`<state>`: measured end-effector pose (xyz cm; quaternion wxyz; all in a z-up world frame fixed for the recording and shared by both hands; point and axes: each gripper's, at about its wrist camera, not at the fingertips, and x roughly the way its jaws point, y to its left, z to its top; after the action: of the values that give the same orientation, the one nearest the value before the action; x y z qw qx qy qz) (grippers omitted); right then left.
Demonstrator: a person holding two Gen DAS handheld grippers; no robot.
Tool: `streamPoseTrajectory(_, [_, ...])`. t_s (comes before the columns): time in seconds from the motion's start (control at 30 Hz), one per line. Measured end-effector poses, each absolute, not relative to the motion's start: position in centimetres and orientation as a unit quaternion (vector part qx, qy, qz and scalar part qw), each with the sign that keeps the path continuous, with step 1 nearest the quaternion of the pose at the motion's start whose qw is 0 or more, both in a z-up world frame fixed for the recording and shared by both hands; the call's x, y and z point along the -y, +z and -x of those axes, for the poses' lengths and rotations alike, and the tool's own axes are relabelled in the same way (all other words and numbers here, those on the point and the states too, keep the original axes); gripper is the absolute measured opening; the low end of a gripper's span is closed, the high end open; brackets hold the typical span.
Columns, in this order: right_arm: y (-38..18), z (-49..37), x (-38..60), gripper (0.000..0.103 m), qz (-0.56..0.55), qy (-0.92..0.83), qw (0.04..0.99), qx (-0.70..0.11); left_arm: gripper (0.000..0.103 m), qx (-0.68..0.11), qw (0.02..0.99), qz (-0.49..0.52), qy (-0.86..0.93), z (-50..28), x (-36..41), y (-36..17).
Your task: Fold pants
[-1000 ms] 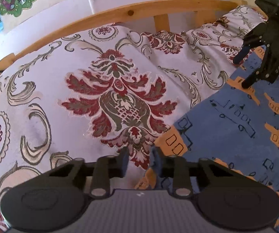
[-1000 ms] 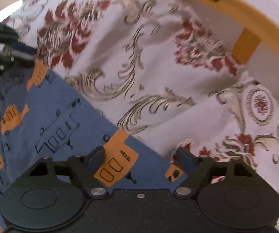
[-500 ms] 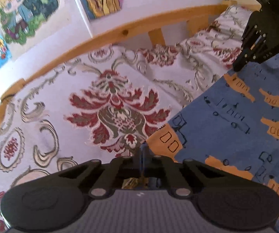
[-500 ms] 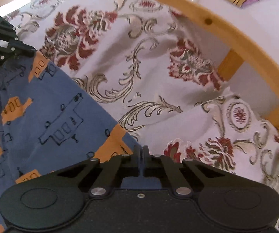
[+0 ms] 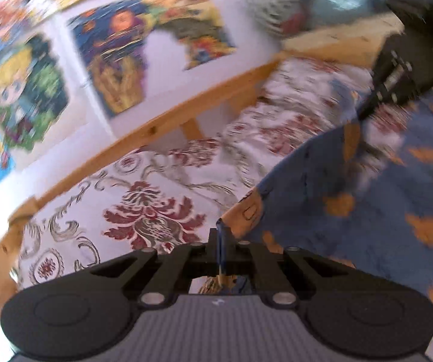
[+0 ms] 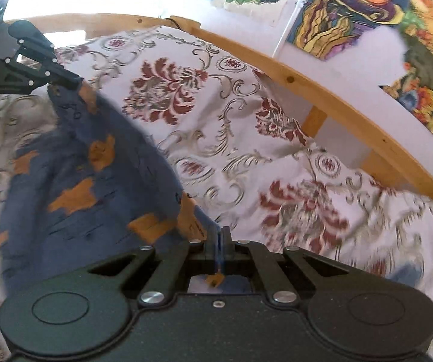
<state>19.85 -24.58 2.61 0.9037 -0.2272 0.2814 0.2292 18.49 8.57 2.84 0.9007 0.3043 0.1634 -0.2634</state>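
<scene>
We hold the pants (image 6: 90, 163) by two corners, and the blue cloth with orange patches hangs between our grippers above the bedspread (image 6: 246, 138). The left gripper (image 5: 221, 241) is closed on one corner: in its own view a thin blue edge stands between the two fingers at the lower centre of the frame. The right gripper (image 6: 220, 241) is closed in the same way on the other corner, also at the lower centre of its view. In the right wrist view the left gripper appears again at the upper left, with the cloth running down from it.

What can go wrong, in our judgement, is the following. Each grip takes only a narrow strip of fabric, so a quick pull may let a corner slip out. If one hand travels further than the other, the fold may come down crooked. The loose middle part can also bunch or drag on the wrinkled bedspread. The wooden bed rail (image 6: 322, 90) is near, at the upper right, and a wide swing may touch it.
</scene>
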Motion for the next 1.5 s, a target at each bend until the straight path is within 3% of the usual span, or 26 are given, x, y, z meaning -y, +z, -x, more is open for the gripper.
streamPoseTrajectory(0.37, [-0.7, -8.0, 23.5, 0.0, 0.202, 0.214, 0.903, -0.314, 0.001, -0.196, 0.74, -0.502, -0.403, -11.1, -6.9, -2.6])
streamPoseTrajectory(0.8, [-1.3, -4.3, 23.2, 0.0, 0.18, 0.224, 0.898, -0.333, 0.001, -0.225, 0.714, -0.515, -0.418, -10.0, -8.4, -2.0])
streamPoseTrajectory(1.03, [-4.3, -4.4, 21.7, 0.0, 0.203, 0.234, 0.873, -0.378, 0.001, -0.266, 0.661, -0.549, -0.437, -9.8, -7.4, -4.9])
streamPoseTrajectory(1.1, [-4.8, -4.7, 21.6, 0.0, 0.193, 0.228, 0.873, -0.385, 0.009, -0.278, 0.656, -0.55, -0.436, -10.0, -7.3, -5.2])
streamPoseTrajectory(1.13, [-4.9, -4.8, 21.8, 0.002, 0.183, 0.224, 0.876, -0.387, 0.013, -0.279, 0.658, -0.548, -0.434, -10.1, -7.4, -5.1])
streamPoseTrajectory(1.17, [-5.0, -4.9, 22.0, 0.01, 0.169, 0.223, 0.878, -0.389, 0.025, -0.283, 0.66, -0.547, -0.431, -10.2, -7.4, -4.9])
streamPoseTrajectory(1.2, [-4.9, -4.9, 22.3, 0.015, 0.156, 0.223, 0.879, -0.391, 0.046, -0.293, 0.662, -0.541, -0.429, -10.4, -7.4, -4.6])
streamPoseTrajectory(1.27, [-4.5, -4.6, 22.9, 0.042, 0.125, 0.222, 0.885, -0.389, 0.072, -0.307, 0.665, -0.528, -0.43, -10.6, -7.4, -3.6])
streamPoseTrajectory(1.3, [-4.2, -4.3, 23.2, 0.052, 0.109, 0.219, 0.889, -0.388, 0.079, -0.309, 0.67, -0.521, -0.43, -10.4, -7.5, -2.8])
streamPoseTrajectory(1.33, [-3.7, -4.1, 23.7, 0.071, 0.094, 0.217, 0.893, -0.382, 0.082, -0.309, 0.675, -0.514, -0.429, -10.2, -7.4, -2.0])
streamPoseTrajectory(1.37, [-3.2, -3.7, 24.2, 0.081, 0.074, 0.213, 0.901, -0.371, 0.089, -0.312, 0.683, -0.503, -0.428, -10.1, -7.4, -1.1])
streamPoseTrajectory(1.5, [-1.6, -3.1, 26.9, 0.102, -0.006, 0.145, 0.936, -0.32, 0.103, -0.313, 0.736, -0.418, -0.431, -10.0, -5.9, 2.3])
